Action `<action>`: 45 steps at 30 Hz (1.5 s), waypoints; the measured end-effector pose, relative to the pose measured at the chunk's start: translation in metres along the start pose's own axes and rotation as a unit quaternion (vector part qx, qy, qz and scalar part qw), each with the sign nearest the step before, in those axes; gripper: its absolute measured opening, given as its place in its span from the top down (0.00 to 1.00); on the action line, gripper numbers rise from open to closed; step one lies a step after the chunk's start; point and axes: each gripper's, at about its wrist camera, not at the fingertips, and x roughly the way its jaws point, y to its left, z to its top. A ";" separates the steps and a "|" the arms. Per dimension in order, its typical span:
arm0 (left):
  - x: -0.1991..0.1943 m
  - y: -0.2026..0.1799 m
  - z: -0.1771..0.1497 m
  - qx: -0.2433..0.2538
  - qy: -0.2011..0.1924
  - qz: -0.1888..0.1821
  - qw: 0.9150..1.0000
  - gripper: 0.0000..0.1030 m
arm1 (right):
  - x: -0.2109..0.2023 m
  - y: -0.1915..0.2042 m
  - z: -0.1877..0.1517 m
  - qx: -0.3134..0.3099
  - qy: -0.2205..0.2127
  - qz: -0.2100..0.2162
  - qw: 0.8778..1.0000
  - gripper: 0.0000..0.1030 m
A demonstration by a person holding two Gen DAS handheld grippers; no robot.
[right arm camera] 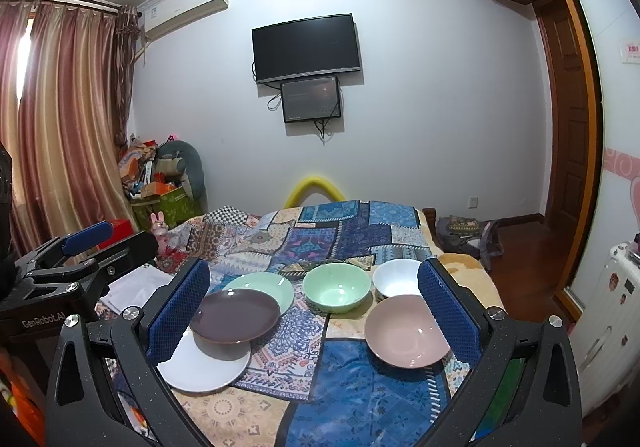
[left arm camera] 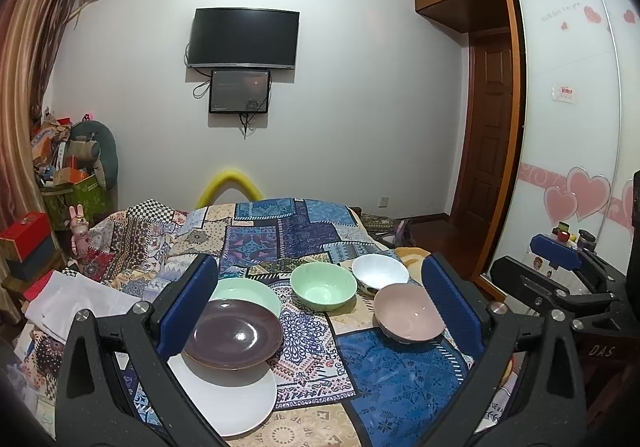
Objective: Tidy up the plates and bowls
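Observation:
On the patchwork bedspread (left arm camera: 304,335) lie three plates at the left: a dark brown plate (left arm camera: 234,333) (right arm camera: 235,315) overlapping a white plate (left arm camera: 230,399) (right arm camera: 204,367) and a pale green plate (left arm camera: 250,293) (right arm camera: 266,287). To the right stand a green bowl (left arm camera: 324,285) (right arm camera: 336,287), a white bowl (left arm camera: 380,271) (right arm camera: 396,279) and a pink bowl (left arm camera: 408,313) (right arm camera: 406,331). My left gripper (left arm camera: 320,307) is open and empty above the dishes. My right gripper (right arm camera: 316,311) is open and empty too; it also shows at the right of the left wrist view (left arm camera: 560,259).
The bed (right arm camera: 360,399) fills the foreground. A TV (left arm camera: 244,39) hangs on the far wall. Boxes and clutter (left arm camera: 68,167) stand at the left by the curtain. A wardrobe (left arm camera: 572,107) and door are at the right. White cloth (left arm camera: 76,303) lies left of the plates.

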 end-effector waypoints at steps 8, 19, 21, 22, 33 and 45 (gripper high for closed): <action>0.001 -0.001 0.000 0.000 0.001 -0.001 1.000 0.00 | -0.002 0.000 -0.001 0.001 -0.001 0.001 1.000 0.00; 0.001 -0.001 0.001 -0.001 0.001 -0.002 1.000 0.00 | -0.001 -0.001 -0.003 0.002 0.000 0.001 1.000 0.00; 0.002 0.000 0.001 -0.002 0.002 -0.004 1.000 0.00 | 0.001 -0.001 -0.004 0.002 0.003 0.001 1.000 0.00; 0.003 0.001 0.001 -0.002 0.002 -0.005 1.000 0.00 | 0.003 -0.001 -0.005 0.002 0.006 0.000 1.000 0.00; 0.036 0.039 -0.015 -0.019 0.032 -0.009 0.999 0.00 | 0.048 0.008 -0.022 0.009 0.060 0.015 0.998 0.00; 0.094 0.133 -0.057 -0.034 0.110 0.035 0.993 0.00 | 0.125 0.023 -0.052 0.005 0.155 0.026 0.988 0.09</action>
